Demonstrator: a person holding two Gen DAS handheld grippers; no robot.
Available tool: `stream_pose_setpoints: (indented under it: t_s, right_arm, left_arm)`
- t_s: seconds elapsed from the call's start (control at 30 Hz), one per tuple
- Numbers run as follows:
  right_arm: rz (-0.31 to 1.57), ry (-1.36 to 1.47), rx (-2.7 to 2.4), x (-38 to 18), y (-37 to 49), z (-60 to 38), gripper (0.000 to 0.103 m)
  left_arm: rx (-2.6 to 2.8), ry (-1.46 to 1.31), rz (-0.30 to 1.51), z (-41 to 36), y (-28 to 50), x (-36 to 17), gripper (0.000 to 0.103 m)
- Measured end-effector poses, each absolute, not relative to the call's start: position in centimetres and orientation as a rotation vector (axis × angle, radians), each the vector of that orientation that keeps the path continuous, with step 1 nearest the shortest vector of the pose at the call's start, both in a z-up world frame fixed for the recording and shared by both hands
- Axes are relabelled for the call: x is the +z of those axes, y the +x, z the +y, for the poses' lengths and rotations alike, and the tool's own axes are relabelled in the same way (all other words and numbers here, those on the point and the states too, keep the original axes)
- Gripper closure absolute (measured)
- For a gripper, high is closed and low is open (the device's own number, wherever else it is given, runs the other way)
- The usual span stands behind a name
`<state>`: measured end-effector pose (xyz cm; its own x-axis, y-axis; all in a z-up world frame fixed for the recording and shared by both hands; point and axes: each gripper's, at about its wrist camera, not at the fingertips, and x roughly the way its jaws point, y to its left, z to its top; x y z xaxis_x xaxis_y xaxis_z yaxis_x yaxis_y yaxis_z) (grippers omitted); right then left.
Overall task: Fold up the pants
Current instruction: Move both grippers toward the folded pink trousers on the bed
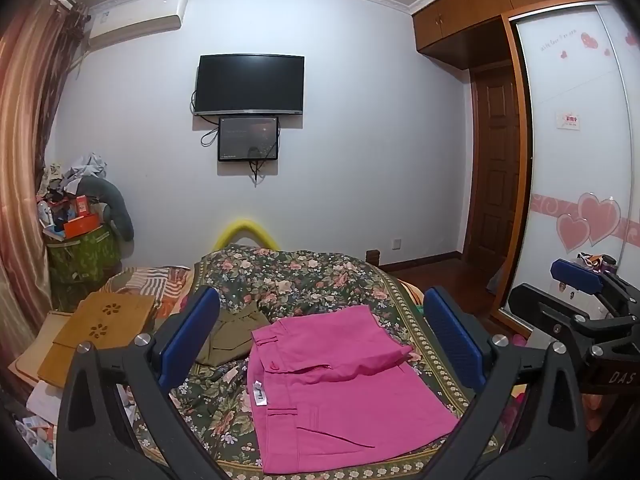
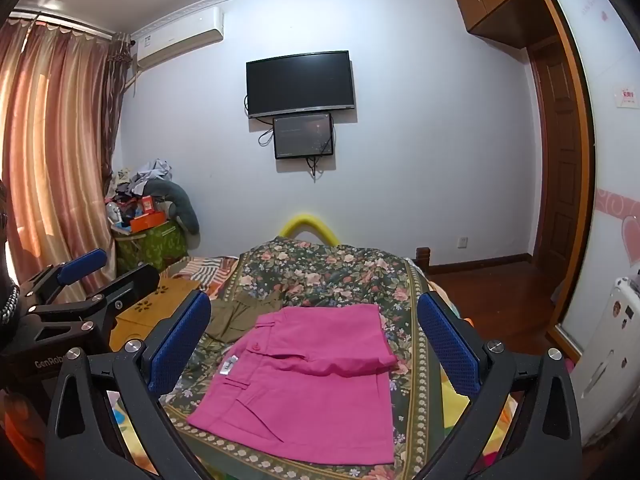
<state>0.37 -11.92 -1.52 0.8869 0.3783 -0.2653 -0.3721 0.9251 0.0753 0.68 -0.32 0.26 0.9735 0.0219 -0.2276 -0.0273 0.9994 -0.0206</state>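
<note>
Left wrist view first: my left tongs (image 1: pixel 320 340) hang above the bed with their blue pads spread as wide as they go and nothing between them, tipped slightly downward toward the pink pants (image 1: pixel 340 392). My right tongs (image 2: pixel 314 340) are the same, pads wide apart and empty, held level with the left ones and just beside them; each camera catches the other tool at its frame edge. I judge I hold both clear of the cloth because the fold looks made and needs no pinning.

Below the pads, the pants lie near the bed's front edge on the floral bedspread (image 2: pixel 320 272), doubled into a compact block: waistband, button and white label (image 2: pixel 229 365) face the left edge, and an upper layer lies folded across the far half, its hem slightly rumpled toward the right edge. That placement keeps the bundle flat and within easy reach of both tongs.

Just beyond it, toward the left, an olive garment (image 1: pixel 232 336) lies crumpled, touching or nearly touching the pink cloth. A wooden lap tray (image 1: pixel 104 324) rests off the bed's left edge.
</note>
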Motion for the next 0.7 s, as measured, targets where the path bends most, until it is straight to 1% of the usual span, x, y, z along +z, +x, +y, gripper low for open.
stream_pose_setpoints:
  t_s: [0.5,0.7]
  right_arm:
    - [0.308,0.040,0.383,-2.4,1.4,-12.3,0.000]
    - [0.362,0.059,0.356,-4.1,3.1,-13.1,0.000]
  left_arm:
    - [0.037,-0.014,0.246,-0.4,1.7,-0.4,0.000]
    - [0.038,-0.012,0.304,-0.2,4.3,-2.0,0.000]
